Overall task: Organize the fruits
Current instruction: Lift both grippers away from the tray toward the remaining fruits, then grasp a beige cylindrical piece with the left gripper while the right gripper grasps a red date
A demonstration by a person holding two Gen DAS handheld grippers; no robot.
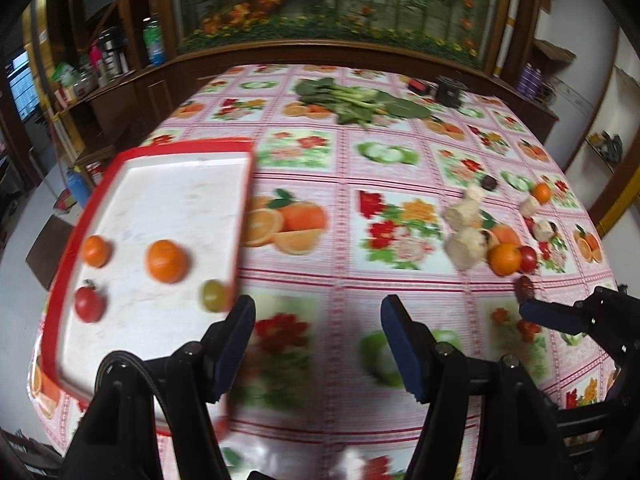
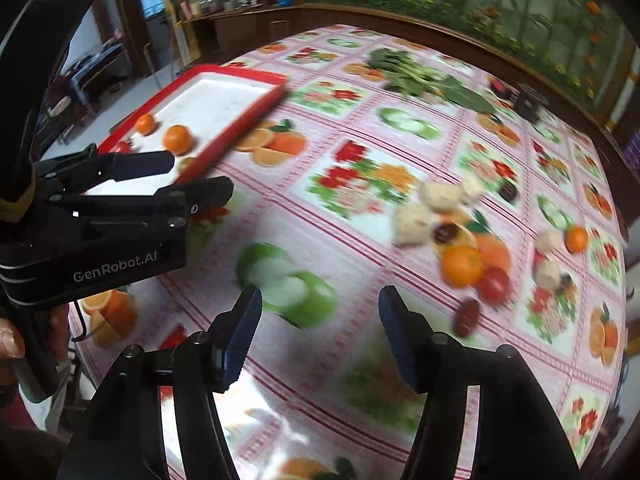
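Left gripper (image 1: 318, 344): jaws spread, nothing between them, held above the printed tablecloth (image 1: 360, 208). The right edge of the red-rimmed tray (image 1: 236, 248) runs just beside the left finger.

Right gripper (image 2: 320, 334): jaws spread and empty, above a bare patch of cloth.

Tray contents, near to far in the left wrist view: a green fruit (image 1: 214, 295) against the right rim, a red fruit (image 1: 90, 304) at the left, then a large orange (image 1: 166, 261) and a small orange (image 1: 95, 251). The far half of the tray is bare.

Loose fruit lies right of and beyond both grippers: a dark red date-like fruit (image 2: 466, 317) nearest, then a red fruit (image 2: 495, 285) touching an orange (image 2: 461, 266), with pale ginger pieces (image 2: 416, 220) just behind. A further small orange (image 2: 576, 239) sits well apart to the right. Leafy greens (image 1: 360, 100) lie at the far side of the table.

View differences: the right wrist view shows the left gripper from the side, over the tray's near corner, and the person's hand (image 2: 10, 340) on its handle. The left wrist view shows only the tip of the right gripper at the frame's right edge, just below the date-like fruit. Both views are motion-blurred.
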